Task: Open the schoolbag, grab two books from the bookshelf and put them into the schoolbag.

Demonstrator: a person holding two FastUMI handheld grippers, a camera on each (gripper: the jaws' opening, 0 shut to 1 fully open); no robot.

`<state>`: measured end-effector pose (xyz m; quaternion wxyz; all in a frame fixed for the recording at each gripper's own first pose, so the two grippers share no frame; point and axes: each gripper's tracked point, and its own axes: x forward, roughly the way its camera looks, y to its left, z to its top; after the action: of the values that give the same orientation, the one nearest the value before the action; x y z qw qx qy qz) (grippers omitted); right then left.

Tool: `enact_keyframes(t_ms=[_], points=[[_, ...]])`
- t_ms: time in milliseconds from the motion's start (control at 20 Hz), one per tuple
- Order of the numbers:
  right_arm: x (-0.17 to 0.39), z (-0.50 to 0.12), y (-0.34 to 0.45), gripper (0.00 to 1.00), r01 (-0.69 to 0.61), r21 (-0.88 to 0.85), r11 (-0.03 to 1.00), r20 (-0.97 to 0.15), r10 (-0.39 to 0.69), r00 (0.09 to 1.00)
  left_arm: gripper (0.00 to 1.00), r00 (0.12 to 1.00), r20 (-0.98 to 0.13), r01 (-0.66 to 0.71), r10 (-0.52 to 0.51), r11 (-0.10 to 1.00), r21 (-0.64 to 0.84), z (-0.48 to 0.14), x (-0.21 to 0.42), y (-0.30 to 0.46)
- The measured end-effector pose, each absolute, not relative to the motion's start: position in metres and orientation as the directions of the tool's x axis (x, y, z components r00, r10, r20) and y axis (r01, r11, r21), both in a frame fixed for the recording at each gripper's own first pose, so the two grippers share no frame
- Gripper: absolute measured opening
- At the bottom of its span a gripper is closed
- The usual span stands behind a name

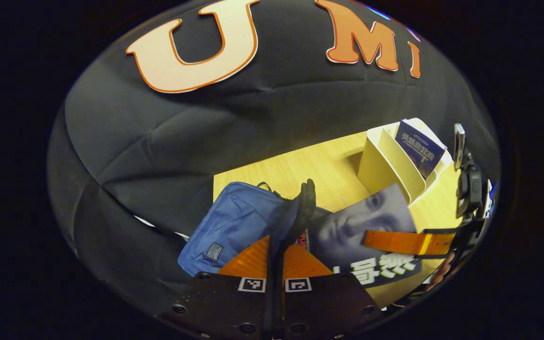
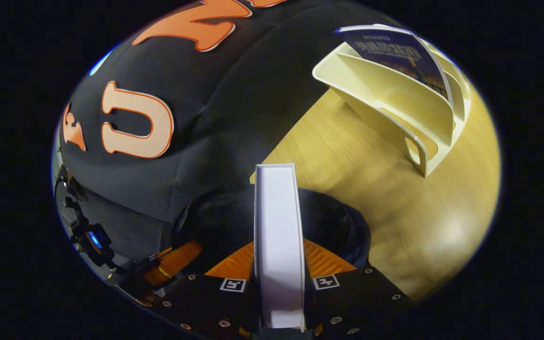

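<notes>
Pinching schoolbag (image 1: 234, 222), left gripper (image 1: 275, 264) (right gripper (image 2: 279, 278) clamps book (image 2: 277, 226)).

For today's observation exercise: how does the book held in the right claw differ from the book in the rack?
1. The held book is clamped between the right claw's fingers over the open blue schoolbag; the rack book leans in the cream bookshelf.
2. The held book's cover shows a large grey face; the rack book's is dark blue with small lettering.
3. The held book looks larger.

Shared: both are paperbacks above the same wooden table.
</notes>
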<state>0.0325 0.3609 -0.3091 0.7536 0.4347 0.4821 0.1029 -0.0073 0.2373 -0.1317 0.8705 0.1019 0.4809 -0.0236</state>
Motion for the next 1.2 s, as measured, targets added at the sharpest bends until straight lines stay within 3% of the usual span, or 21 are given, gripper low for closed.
enact_keyframes(t_ms=[650,700,750,900,1000,1050,1100,1150,1200], points=[[0.052,-0.375,0.438,0.36,0.37,0.783,0.499,-0.619,0.57,0.541,0.01,0.494,-0.869,0.166,0.014,0.98,0.11,-0.146,-0.011,0.214],[0.055,-0.377,0.442,0.48,0.373,0.788,0.49,-0.613,0.563,0.555,0.01,0.496,-0.868,0.17,0.013,0.979,0.112,-0.147,-0.011,0.214],[0.054,-0.38,0.449,0.36,0.376,0.791,0.483,-0.61,0.573,0.547,0.01,0.497,-0.868,0.179,0.013,0.977,0.117,-0.148,-0.01,0.213],[0.042,-0.396,0.465,0.39,0.427,0.785,0.449,-0.617,0.627,0.476,0.01,0.481,-0.876,0.171,0.016,0.979,0.111,-0.155,-0.012,0.214],[0.029,-0.4,0.466,0.47,0.445,0.757,0.478,-0.648,0.636,0.419,0.01,0.481,-0.877,0.16,0.012,0.982,0.101,-0.156,-0.012,0.216],[0.027,-0.398,0.463,0.74,0.444,0.756,0.482,-0.649,0.641,0.41,0.01,0.48,-0.877,0.163,0.011,0.982,0.101,-0.155,-0.011,0.217],[0.028,-0.393,0.46,0.8,0.442,0.755,0.484,-0.65,0.641,0.408,0.01,0.488,-0.873,0.161,0.012,0.982,0.103,-0.154,-0.009,0.22],[0.031,-0.391,0.456,0.75,0.44,0.752,0.491,-0.654,0.636,0.409,0.01,0.489,-0.872,0.167,0.01,0.98,0.105,-0.153,-0.008,0.22],[0.03,-0.388,0.451,0.82,0.443,0.746,0.496,-0.66,0.635,0.401,0.01,0.493,-0.87,0.165,0.016,0.98,0.112,-0.153,-0.007,0.222]])
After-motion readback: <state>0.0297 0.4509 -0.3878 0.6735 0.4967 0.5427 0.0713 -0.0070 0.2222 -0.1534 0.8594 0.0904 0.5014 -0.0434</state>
